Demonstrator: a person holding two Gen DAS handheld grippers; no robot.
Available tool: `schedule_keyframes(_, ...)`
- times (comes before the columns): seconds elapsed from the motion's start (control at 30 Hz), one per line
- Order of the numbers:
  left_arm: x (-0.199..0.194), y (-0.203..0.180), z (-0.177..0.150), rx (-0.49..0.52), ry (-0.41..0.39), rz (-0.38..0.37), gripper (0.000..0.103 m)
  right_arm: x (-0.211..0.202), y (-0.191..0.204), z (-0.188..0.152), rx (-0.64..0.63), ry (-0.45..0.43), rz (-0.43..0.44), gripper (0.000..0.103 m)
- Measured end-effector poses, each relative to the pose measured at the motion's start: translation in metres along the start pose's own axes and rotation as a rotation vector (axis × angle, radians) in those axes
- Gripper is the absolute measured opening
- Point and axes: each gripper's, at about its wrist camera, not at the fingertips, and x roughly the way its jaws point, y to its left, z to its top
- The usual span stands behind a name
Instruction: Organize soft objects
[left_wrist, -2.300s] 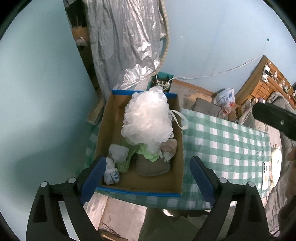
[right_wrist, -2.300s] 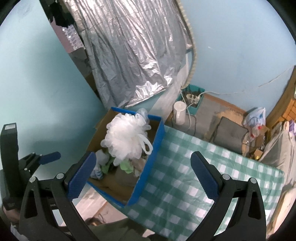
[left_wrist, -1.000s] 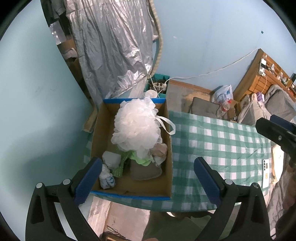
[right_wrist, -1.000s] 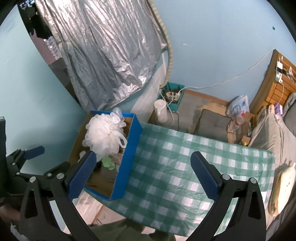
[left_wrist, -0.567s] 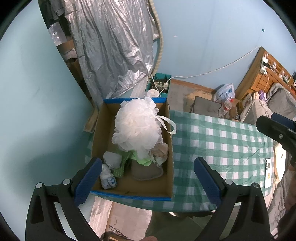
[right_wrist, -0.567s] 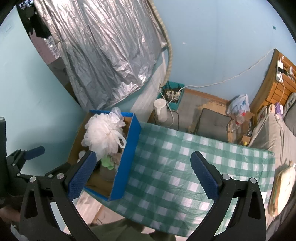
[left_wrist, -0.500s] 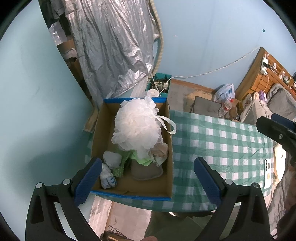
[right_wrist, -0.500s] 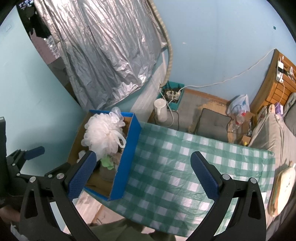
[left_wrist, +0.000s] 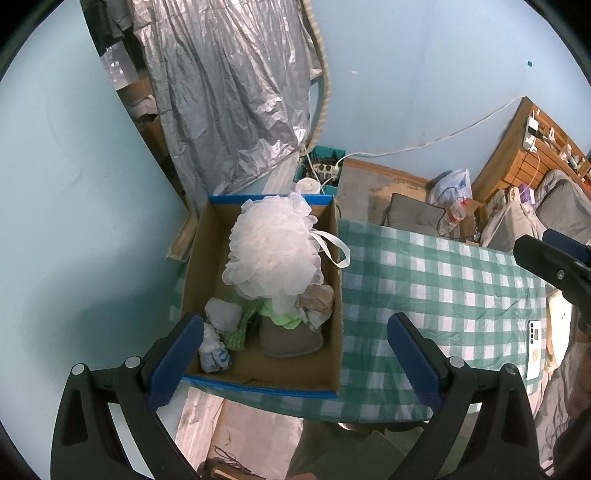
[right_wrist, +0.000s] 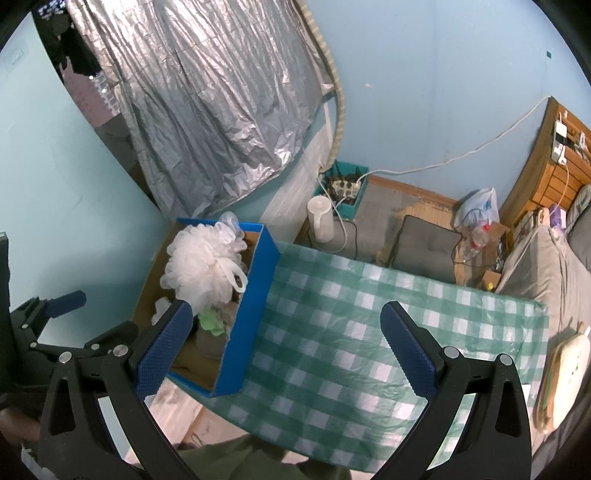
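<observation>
A blue-edged cardboard box (left_wrist: 338, 302) (right_wrist: 255, 302) stands at the left end of a table with a green checked cloth (left_wrist: 443, 295) (right_wrist: 351, 332). In it lie a white bath pouf (left_wrist: 273, 254) (right_wrist: 203, 266), a grey pouch (left_wrist: 288, 338), a green cloth (left_wrist: 284, 319) and white rolled socks (left_wrist: 214, 347). My left gripper (left_wrist: 291, 360) is open and empty, held high above the box's near edge. My right gripper (right_wrist: 282, 347) is open and empty, high above the cloth right of the box.
A phone (left_wrist: 533, 349) and a pale round board (right_wrist: 569, 373) lie at the table's right end. On the floor behind are a white jug (right_wrist: 321, 221), a teal bin with a power strip (right_wrist: 343, 184), a grey cushion (right_wrist: 424, 251). A silver foil curtain (right_wrist: 221, 110) hangs behind.
Over the last two seconds both grippers have risen and drawn back from the box, so it looks smaller. In the last half second nothing has visibly moved.
</observation>
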Motion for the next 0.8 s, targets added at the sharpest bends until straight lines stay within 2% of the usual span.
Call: schedule_keyframes(0.8,-0.0053,-0.0031,-0.0008,-0.019,-0.006,0.020,0.100,0.0017,0.0005,-0.0026,-0.006,0.001,0.013,0.101)
